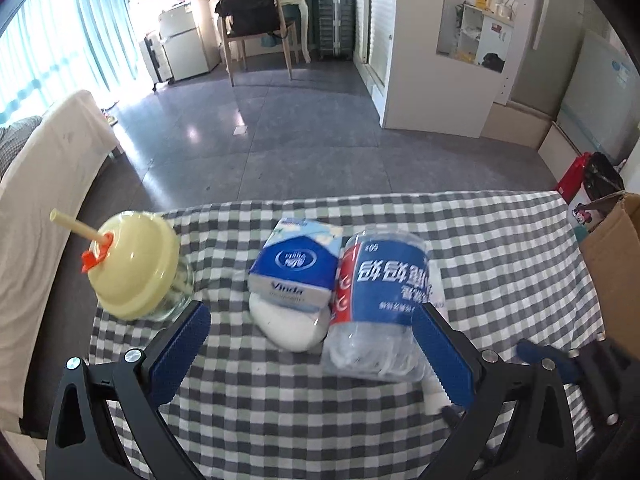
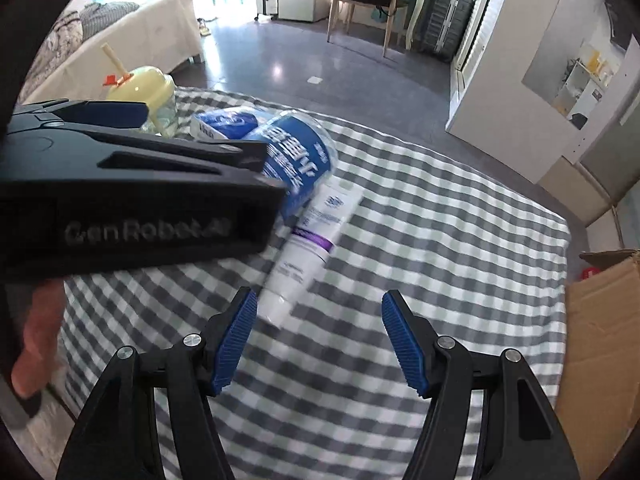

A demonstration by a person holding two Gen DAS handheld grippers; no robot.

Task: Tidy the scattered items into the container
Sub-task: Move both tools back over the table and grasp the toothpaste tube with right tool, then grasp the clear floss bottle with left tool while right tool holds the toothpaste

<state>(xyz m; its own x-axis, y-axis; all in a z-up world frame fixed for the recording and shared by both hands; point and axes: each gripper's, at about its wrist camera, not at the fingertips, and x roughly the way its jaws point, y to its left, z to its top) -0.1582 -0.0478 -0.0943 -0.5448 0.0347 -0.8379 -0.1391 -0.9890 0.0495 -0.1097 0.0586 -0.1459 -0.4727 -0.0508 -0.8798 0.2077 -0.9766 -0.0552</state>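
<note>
On the checked tablecloth [image 1: 280,412] lie a crushed clear water bottle with a blue and red label [image 1: 380,300], a blue Vinda tissue pack [image 1: 296,264] resting on a white rounded item [image 1: 288,326], and a glass cup with a yellow lid and straw [image 1: 136,264]. My left gripper [image 1: 310,354] is open, its right pad beside the bottle's near end. In the right wrist view a white tube with a purple band [image 2: 308,240] lies just ahead of my open right gripper [image 2: 320,344]. The bottle [image 2: 296,152] and cup [image 2: 148,92] show behind the left gripper body [image 2: 132,200].
A cardboard box [image 1: 616,264] stands at the table's right edge; it also shows in the right wrist view [image 2: 596,340]. A white sofa [image 1: 48,184] is to the left. Beyond the table is grey floor with a chair and desk [image 1: 260,28].
</note>
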